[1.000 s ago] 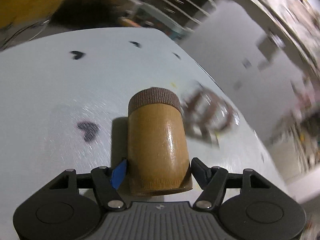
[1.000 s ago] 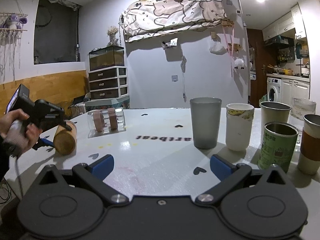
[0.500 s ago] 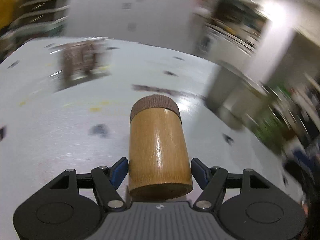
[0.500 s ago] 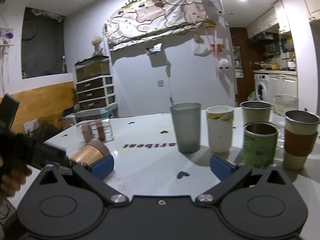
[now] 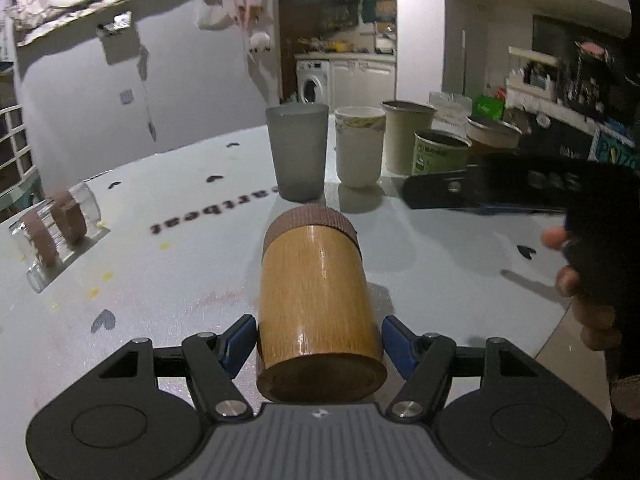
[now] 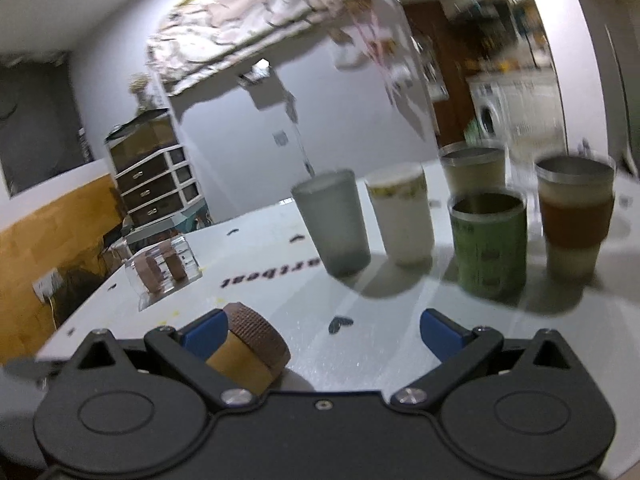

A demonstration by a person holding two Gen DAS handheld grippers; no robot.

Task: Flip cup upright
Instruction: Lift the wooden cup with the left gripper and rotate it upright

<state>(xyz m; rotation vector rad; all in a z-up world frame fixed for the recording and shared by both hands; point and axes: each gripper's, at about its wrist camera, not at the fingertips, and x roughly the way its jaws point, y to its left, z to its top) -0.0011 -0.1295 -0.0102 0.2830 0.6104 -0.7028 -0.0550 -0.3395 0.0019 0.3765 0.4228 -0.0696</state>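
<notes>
Two low fisheye wrist cameras sit close above a white table [image 5: 440,264], both facing the same row of upright cups [image 5: 298,152] and kitchen beyond.

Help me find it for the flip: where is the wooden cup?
In the left wrist view, the wooden cup lies on its side between the left gripper fingers, in front of the grey cup.

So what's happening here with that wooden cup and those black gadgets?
A person holds a two-finger tool in each hand. The left gripper has its fingers closed on the wooden cup, held on its side over the white table, its ribbed brown band pointing away. The right gripper is open and holds nothing. A row of upright cups stands beyond, and a clear glass lies at the left.
</notes>
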